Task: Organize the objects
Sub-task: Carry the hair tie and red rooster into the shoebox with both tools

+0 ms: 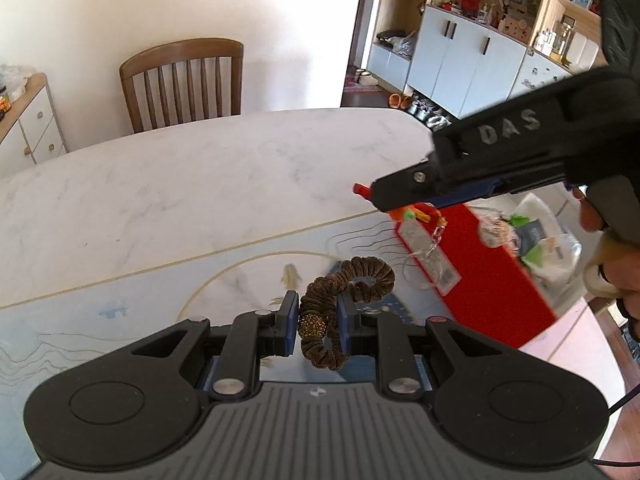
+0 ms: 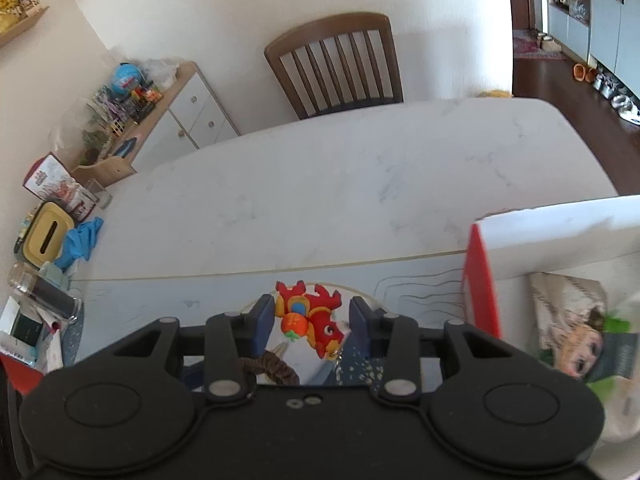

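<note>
The left gripper [image 1: 318, 322] is pinching a brown velvet scrunchie [image 1: 344, 300], its pads pressed on the band beside a glittery bead, so the loop's long axis runs from the jaws up toward one o'clock in the left wrist view, over the pale placemat [image 1: 120, 312] on the marble table [image 1: 200, 176]. Farther right, at about two o'clock from that scrunchie, the right gripper [image 2: 312, 322] carries a red dragon charm [image 2: 310, 316]; its jaws stand a little apart with the charm between them (whether both pads truly bear on it I cannot tell). The red box [image 1: 492, 276], already holding packets, lies at three o'clock, just beside the right gripper, which I judge the nearer one for the next drop.
</note>
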`<control>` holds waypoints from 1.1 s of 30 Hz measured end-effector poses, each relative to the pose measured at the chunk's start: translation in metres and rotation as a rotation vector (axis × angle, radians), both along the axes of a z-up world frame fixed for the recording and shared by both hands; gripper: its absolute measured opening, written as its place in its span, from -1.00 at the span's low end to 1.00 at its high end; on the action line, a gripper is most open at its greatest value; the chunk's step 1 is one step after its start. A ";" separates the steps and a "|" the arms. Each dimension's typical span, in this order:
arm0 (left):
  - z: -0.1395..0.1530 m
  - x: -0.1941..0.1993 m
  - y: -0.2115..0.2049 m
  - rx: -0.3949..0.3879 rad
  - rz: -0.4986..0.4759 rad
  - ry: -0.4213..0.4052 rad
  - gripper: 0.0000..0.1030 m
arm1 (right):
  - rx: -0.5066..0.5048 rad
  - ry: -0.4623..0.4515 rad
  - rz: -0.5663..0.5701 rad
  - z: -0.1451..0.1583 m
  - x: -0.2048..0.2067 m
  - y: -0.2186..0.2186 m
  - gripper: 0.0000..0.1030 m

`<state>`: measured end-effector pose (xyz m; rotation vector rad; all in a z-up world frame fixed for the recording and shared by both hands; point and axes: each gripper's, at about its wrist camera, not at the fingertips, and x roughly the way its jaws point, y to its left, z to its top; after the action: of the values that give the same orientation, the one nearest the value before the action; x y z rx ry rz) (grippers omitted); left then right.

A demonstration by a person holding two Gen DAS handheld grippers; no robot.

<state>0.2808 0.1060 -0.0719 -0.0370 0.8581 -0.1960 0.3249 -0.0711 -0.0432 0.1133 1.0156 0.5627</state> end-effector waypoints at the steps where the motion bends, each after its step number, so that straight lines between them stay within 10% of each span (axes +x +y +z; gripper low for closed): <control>1: 0.005 -0.002 -0.003 0.003 -0.005 0.000 -0.62 | 0.002 -0.005 0.002 0.004 -0.003 -0.006 -0.23; 16: 0.052 -0.006 -0.075 0.014 -0.057 -0.023 -0.61 | -0.013 -0.089 0.015 0.036 -0.036 -0.104 -0.23; 33: 0.039 0.032 -0.168 0.077 -0.118 -0.001 -0.61 | -0.071 -0.133 -0.069 0.034 -0.023 -0.220 -0.23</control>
<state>0.3127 -0.0616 -0.0324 0.0860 0.8670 -0.2729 0.3022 -0.2916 -0.0091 0.0467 0.8976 0.4649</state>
